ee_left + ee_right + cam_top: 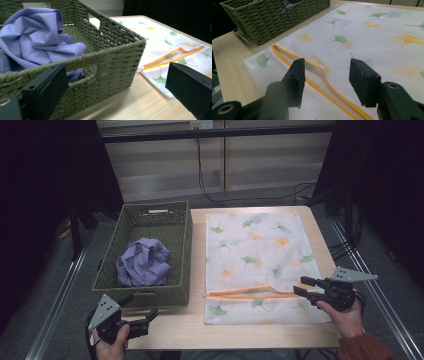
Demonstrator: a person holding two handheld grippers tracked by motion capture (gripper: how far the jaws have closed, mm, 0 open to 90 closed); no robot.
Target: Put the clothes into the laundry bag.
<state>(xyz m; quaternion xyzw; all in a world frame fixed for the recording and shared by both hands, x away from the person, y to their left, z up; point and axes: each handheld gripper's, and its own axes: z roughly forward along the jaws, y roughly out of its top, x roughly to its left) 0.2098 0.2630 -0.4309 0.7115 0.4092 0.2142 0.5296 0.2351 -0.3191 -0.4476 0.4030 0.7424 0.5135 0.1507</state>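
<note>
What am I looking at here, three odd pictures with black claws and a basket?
A person holds a two-jaw tool in each hand: the left gripper and the right gripper. Both are open and hold nothing. One picture looks down from above the table; the other two come from cameras on the tools, looking along their black jaws. On the table stand a green woven basket with a crumpled purple cloth inside, and beside it a flat leaf-printed bag with an orange zipper.

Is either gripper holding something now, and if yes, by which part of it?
Nothing is held. The left gripper stands open near the basket; the right gripper is open above the laundry bag, near its orange zipper.
</note>
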